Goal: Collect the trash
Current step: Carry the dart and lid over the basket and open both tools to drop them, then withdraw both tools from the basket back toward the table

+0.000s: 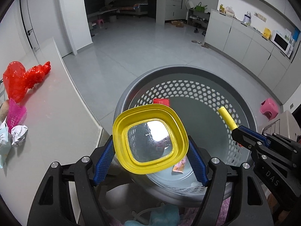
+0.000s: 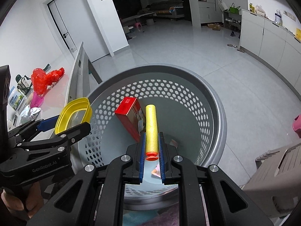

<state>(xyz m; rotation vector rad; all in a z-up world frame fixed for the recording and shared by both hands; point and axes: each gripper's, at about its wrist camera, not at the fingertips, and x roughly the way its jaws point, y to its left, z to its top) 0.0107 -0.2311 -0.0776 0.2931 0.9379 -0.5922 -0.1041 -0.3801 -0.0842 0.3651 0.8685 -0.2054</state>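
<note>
Trash filled both of my grippers as I held them over the grey perforated basket [image 2: 210, 101] on the tiled floor. My left gripper [image 1: 150, 148] stood about half spread, its blue pads pressed against opposite edges of a yellow square lid [image 1: 150, 138] with a clear centre panel, gripping it tilted above the basket's rim at roughly nine o'clock in the right wrist view. My right gripper [image 2: 152, 148] was clenched almost fully on a yellow foam dart [image 2: 151, 126] with an orange tip, the dart pointing toward twelve o'clock between the pads, directly above the basket's interior. Already down inside lay a red box [image 2: 129, 118], leaning against the wall at about eleven o'clock of the dart, and a small pink wrapper [image 1: 179, 166] on the bottom. On the white table [image 1: 56, 113] at nine o'clock of the basket, more remained: a crumpled red plastic bag [image 1: 24, 79], a pink mesh piece [image 1: 16, 113] and a crumpled ball of white paper [image 1: 18, 134]. A pink stool [image 1: 269, 108] stood on the floor at three o'clock.
</note>
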